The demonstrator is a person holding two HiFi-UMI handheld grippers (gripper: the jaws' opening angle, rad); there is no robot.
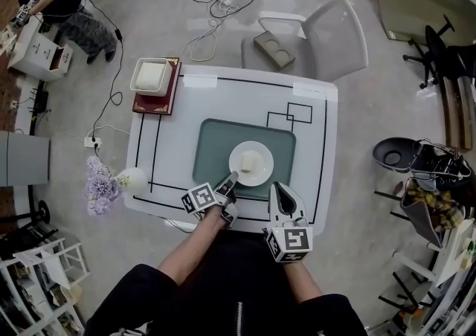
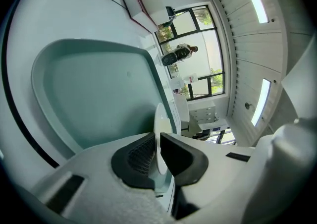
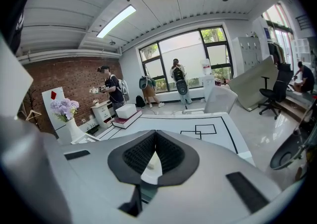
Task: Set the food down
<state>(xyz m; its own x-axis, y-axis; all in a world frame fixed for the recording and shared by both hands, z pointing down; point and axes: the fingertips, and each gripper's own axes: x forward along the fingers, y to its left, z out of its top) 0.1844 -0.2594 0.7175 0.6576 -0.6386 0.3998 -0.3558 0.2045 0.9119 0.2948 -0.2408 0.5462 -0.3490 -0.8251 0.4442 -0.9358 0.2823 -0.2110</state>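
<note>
A round white plate (image 1: pixel 251 163) with a pale block of food (image 1: pixel 248 159) rests on the grey-green tray (image 1: pixel 216 141) in the middle of the white table (image 1: pixel 312 141). My left gripper (image 1: pixel 229 180) reaches in from the front left and is shut on the plate's near rim. In the left gripper view the thin white rim (image 2: pixel 159 129) stands edge-on between the dark pads (image 2: pixel 138 156), above the tray (image 2: pixel 99 89). My right gripper (image 1: pixel 278 189) sits at the tray's front right edge, apart from the plate. In its own view the right gripper (image 3: pixel 155 141) is shut with nothing gripped.
A dark red book with a white box (image 1: pixel 152 76) lies on the table's far left corner. A vase of purple flowers (image 1: pixel 104 184) stands off the left edge. A grey chair (image 1: pixel 327 30) is behind the table. Black lines (image 1: pixel 300 113) mark the tabletop. A person (image 1: pixel 52 0) stands far left.
</note>
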